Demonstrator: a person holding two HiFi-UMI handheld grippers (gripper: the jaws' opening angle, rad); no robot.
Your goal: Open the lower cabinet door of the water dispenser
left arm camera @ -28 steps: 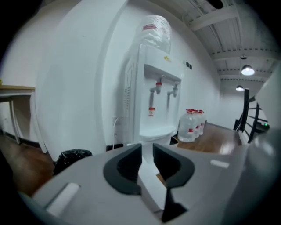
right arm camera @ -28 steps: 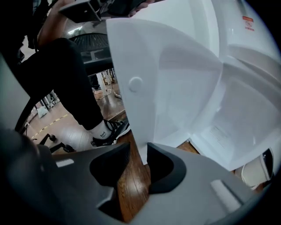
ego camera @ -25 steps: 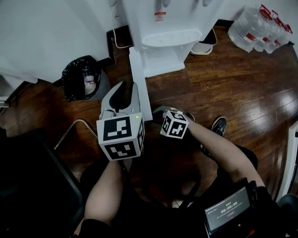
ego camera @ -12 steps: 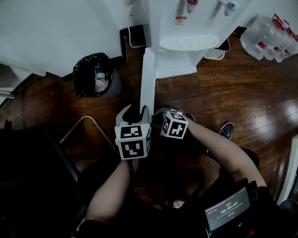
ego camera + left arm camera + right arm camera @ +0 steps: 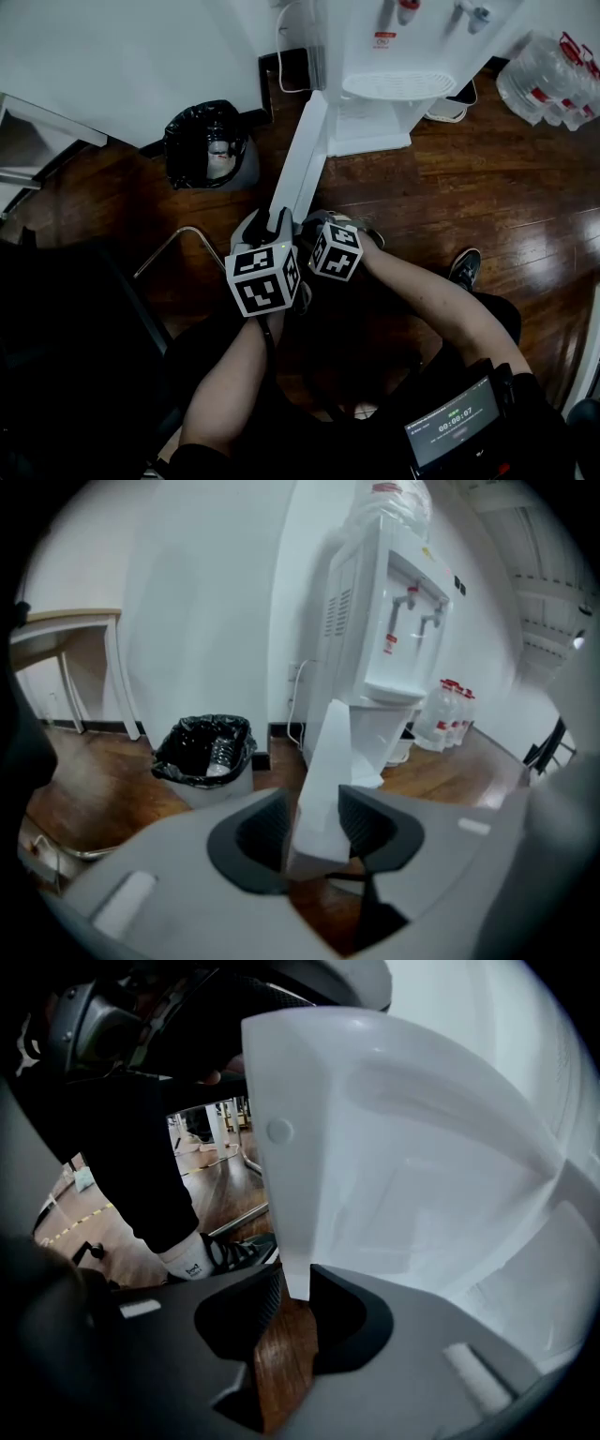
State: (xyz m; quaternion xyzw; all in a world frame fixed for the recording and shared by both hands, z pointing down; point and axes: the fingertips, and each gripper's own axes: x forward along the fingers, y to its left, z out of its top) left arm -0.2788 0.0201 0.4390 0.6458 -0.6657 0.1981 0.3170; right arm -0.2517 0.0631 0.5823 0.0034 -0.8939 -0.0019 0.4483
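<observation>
Right tongs (image 5: 292,1290), jaws just closing, pinch the near edge of the white cabinet door (image 5: 403,1166); wooden floor (image 5: 281,1358) beneath, a person's sneaker (image 5: 234,1249) at left.

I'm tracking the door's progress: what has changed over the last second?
The door swung wider open, away from the dispenser. The left gripper came down along the door's edge and its jaws have just opened, with the edge loose between them. The right gripper moved closer to the left one, its jaws closing on the edge. The bin and bottles stayed put.
</observation>
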